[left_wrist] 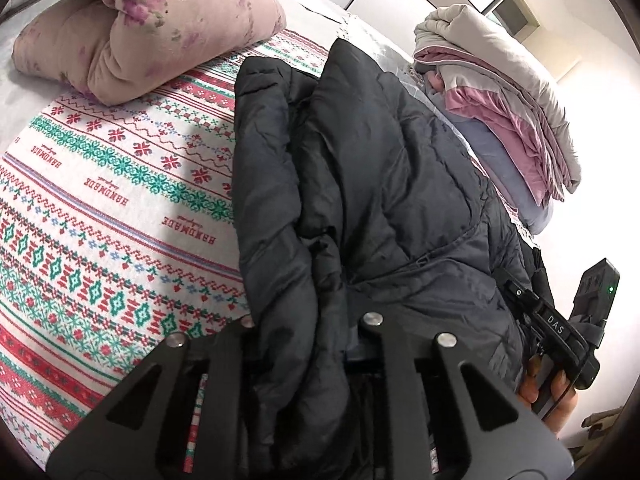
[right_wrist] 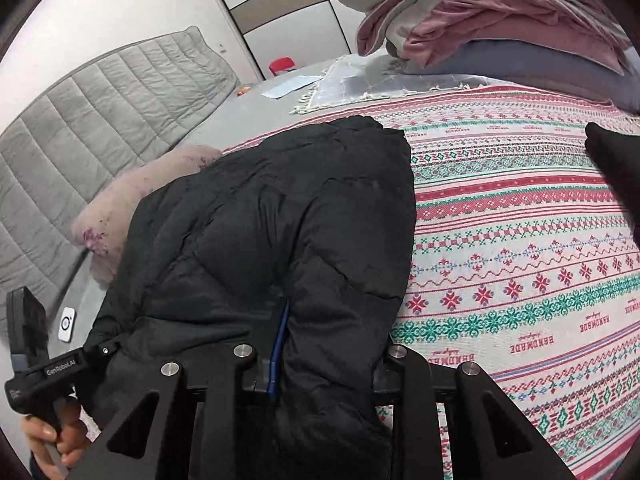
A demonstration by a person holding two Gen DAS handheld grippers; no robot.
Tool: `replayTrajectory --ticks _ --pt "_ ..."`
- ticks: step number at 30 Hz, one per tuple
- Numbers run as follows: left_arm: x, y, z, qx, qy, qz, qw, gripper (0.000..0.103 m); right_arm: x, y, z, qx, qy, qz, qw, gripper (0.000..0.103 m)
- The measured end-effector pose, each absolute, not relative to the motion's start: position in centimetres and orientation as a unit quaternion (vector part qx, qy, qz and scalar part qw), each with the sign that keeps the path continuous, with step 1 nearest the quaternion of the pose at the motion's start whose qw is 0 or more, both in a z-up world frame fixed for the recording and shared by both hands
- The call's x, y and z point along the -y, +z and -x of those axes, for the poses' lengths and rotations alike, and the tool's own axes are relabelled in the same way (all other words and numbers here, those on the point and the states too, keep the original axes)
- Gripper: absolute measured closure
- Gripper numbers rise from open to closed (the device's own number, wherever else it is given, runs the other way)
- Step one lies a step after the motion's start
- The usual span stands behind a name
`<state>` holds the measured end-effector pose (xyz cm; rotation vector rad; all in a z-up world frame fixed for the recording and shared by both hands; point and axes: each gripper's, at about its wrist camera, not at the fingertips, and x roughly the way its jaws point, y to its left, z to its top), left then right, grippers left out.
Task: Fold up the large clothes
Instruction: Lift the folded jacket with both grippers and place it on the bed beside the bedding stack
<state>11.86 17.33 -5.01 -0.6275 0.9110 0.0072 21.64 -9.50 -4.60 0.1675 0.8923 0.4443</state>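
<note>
Black puffer jacket [left_wrist: 360, 184] on patterned bedspread [left_wrist: 100, 200] — left gripper [left_wrist: 304, 340], right gripper [right_wrist: 320, 360] both clamped on it

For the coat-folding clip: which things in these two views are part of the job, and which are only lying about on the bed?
In the job:
- black puffer coat
- left gripper, shut on the coat
- right gripper, shut on the coat

Lying about:
- floral pink quilt
- stack of folded bedding
- patterned bedspread
- red object
- small white device
</note>
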Motion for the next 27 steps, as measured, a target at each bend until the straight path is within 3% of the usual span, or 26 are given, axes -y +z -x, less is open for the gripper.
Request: replayTrajectory --ticks 15,27 --pt "-15.3 -2.4 -10.6 -0.416 0.018 0.283 0.864 0.086 10.2 -2.8 -20.1 -0.388 0.212 -0.029 0.896 0.08" --pt "-7.4 2.9 -12.0 -0.363 -0.033 0.268 0.892 0.087 17.8 3.1 -18.2 -0.302 0.186 -0.023 0.935 0.085"
